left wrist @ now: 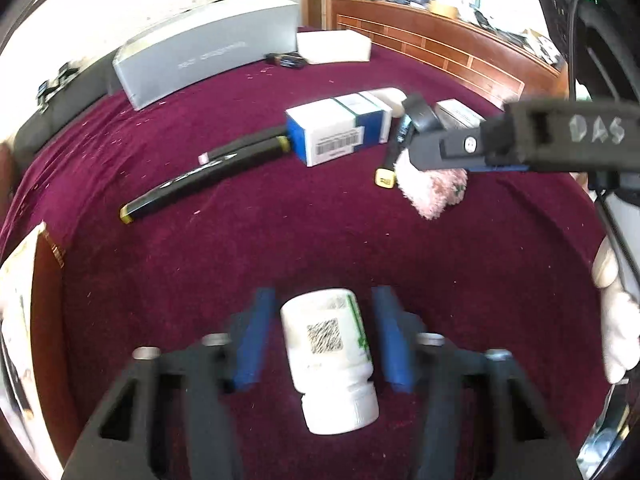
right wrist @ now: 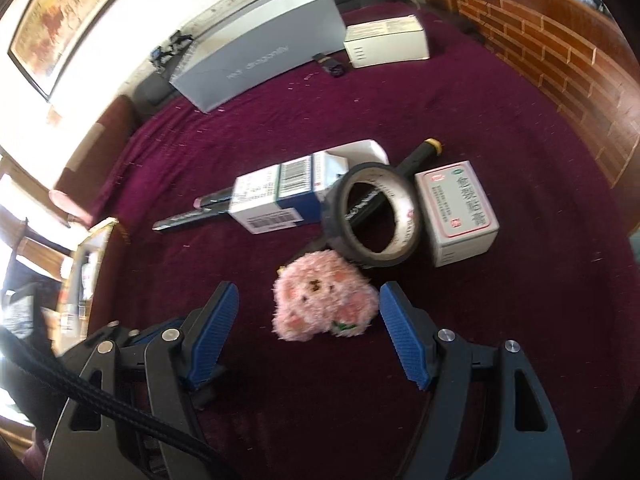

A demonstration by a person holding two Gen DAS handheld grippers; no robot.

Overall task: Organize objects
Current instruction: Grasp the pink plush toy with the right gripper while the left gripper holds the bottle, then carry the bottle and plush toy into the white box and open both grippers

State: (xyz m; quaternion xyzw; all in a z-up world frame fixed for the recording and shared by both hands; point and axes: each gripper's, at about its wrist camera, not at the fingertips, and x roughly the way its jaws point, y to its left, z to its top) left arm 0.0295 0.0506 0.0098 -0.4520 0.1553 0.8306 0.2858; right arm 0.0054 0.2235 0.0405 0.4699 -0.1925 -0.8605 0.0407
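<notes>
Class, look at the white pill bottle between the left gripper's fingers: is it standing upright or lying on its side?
Lying on its side. The white pill bottle rests lengthwise on the maroon cloth, cap end toward the camera, label facing up.

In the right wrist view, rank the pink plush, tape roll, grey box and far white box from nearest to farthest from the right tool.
1. Pink plush: between the open fingers of the right tool, untouched.
2. Tape roll: just beyond the plush, slightly right.
3. Grey box: far back, left of centre.
4. White box: far back, right of the grey box; these two are too close to call.
</notes>
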